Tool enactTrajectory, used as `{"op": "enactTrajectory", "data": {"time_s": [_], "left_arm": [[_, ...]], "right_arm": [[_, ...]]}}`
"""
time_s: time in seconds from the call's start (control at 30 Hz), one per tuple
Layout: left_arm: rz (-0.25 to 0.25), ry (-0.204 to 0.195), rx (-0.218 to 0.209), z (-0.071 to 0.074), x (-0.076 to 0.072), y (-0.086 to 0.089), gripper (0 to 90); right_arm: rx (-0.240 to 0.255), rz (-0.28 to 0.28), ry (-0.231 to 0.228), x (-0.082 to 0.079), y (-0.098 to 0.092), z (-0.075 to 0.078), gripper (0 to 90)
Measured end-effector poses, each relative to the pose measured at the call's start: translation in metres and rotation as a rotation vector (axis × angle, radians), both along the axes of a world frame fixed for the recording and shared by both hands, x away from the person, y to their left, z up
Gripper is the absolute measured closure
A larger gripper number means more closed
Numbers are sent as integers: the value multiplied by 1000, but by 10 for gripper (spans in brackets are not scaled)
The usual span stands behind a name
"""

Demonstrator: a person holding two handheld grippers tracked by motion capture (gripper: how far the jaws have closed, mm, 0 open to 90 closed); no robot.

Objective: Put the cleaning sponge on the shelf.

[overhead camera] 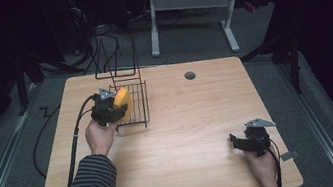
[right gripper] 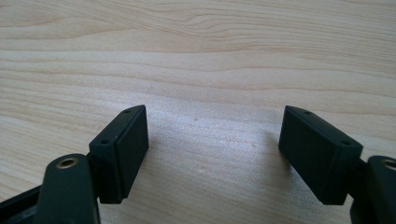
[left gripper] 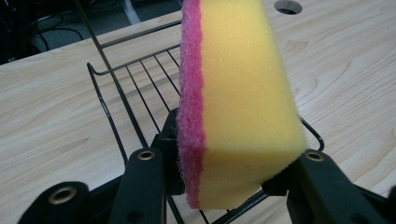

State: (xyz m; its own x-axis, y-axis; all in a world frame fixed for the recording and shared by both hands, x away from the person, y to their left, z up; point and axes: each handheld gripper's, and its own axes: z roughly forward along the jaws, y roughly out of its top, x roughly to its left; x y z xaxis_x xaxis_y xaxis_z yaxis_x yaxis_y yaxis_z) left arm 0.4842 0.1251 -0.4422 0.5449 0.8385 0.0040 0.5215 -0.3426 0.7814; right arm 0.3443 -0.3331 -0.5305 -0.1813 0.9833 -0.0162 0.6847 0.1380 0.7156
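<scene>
One block-shaped foam sponge point(left gripper: 238, 93), yellow with a pink scouring layer, pinched in the left gripper point(left gripper: 229, 163) over one black wire rack point(overhead camera: 132, 104); right gripper point(right gripper: 212, 154) spread, on the wood-grain table point(overhead camera: 189, 120).

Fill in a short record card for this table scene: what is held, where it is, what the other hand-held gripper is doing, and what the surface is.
held item: yellow sponge with a pink scouring side, clamped on edge
holder: left hand-held gripper, shut on the sponge
position: over the black wire rack, at the table's far left
right hand-held gripper: jaws apart, nothing between them, low over bare wood near the right front
surface: light wooden table with a round cable hole
</scene>
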Motion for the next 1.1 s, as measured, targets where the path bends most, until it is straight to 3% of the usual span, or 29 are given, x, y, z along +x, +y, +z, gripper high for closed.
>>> {"op": "enactTrajectory", "data": {"time_s": [0.57,0.9,1.1], "left_arm": [[-4,3,43,-12,7,-7,605],[-1,11,33,-13,8,-6,598],[18,30,31,-15,10,-5,535]], "right_arm": [[0,0,0,0,0,0,243],[0,0,0,0,0,0,243],[-1,1,-2,0,0,0,243]]}}
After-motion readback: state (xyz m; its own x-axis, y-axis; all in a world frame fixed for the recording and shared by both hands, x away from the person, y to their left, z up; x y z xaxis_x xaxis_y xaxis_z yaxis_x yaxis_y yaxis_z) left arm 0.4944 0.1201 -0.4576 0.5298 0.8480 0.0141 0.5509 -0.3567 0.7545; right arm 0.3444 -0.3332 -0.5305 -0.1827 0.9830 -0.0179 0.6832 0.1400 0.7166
